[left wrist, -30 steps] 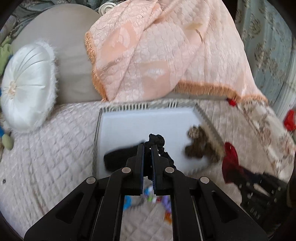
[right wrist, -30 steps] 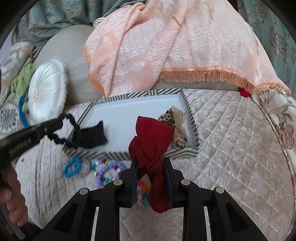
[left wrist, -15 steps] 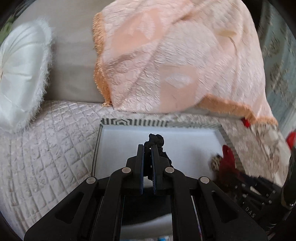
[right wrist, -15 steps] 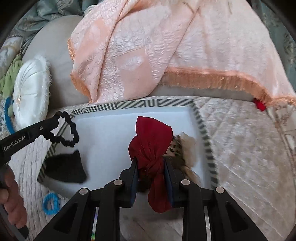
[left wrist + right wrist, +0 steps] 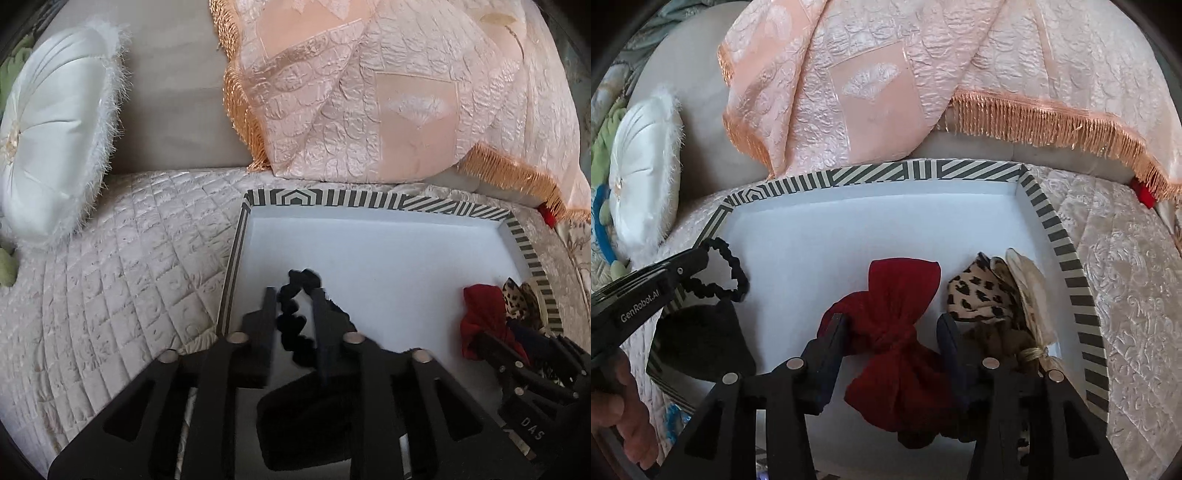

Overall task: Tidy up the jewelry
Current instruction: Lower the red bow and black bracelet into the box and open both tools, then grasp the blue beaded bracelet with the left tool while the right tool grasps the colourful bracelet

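Note:
A white tray with a striped rim (image 5: pixel 332 197) (image 5: pixel 923 171) lies on the quilt. My left gripper (image 5: pixel 294 295) (image 5: pixel 701 258) hangs over the tray's left part. Its jaws are opening, and a black beaded bracelet (image 5: pixel 291 321) (image 5: pixel 727 280) sits loosely between them, above a black fabric piece (image 5: pixel 306 417) (image 5: pixel 701 343). My right gripper (image 5: pixel 894 325) is opening too. The red bow (image 5: pixel 897 332) (image 5: pixel 480 314) rests on the tray floor between its parted fingers, and the right finger is clear of it. A leopard-print bow (image 5: pixel 979 295) (image 5: pixel 517 299) lies beside it against the tray's right wall.
A peach fringed throw (image 5: pixel 369 92) hangs behind the tray. A round white cushion (image 5: pixel 55 129) leans at the left on the quilted cover (image 5: pixel 110 277). A blue bracelet (image 5: pixel 676 413) lies outside the tray's near left corner, by a person's hand (image 5: pixel 613 406).
Both grippers moved forward and down over the tray. Both sets of jaws, earlier shut on the bracelet and the red bow, have parted. The bow now lies on the tray.

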Tool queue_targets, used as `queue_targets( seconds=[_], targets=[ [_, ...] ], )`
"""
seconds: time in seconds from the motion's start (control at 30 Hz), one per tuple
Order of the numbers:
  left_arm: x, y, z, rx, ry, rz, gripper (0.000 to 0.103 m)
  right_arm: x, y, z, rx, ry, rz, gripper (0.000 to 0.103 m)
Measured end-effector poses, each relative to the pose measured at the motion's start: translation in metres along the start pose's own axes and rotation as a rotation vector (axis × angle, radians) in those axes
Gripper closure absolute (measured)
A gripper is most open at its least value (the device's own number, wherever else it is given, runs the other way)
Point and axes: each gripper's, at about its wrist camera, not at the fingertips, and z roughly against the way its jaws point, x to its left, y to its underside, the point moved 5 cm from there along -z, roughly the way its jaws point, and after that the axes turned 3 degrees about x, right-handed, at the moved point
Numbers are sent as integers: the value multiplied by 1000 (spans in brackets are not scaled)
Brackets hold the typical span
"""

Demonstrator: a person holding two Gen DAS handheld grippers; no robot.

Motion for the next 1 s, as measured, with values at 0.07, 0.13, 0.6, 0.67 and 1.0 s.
queue_targets(
  seconds=[0.07, 0.13, 0.6, 0.67, 1.0],
  targets=[
    [0, 0, 4, -11, -15, -5, 62, -1, 0, 6, -13, -8, -5, 55],
    [0, -2, 12, -29, -20, -9, 54, -2, -3, 15, -36, -18, -11, 55],
    [24, 7, 82, -87, 5, -56, 52, -4, 18, 98, -128, 11, 37, 55],
    [32, 18, 91, -80, 25, -52, 52, -5, 30, 109, -113, 7, 44, 55],
    [51, 96, 96, 80, 83, -148, 52, -35, 115, 126, 72, 20, -10, 44]
  ],
)
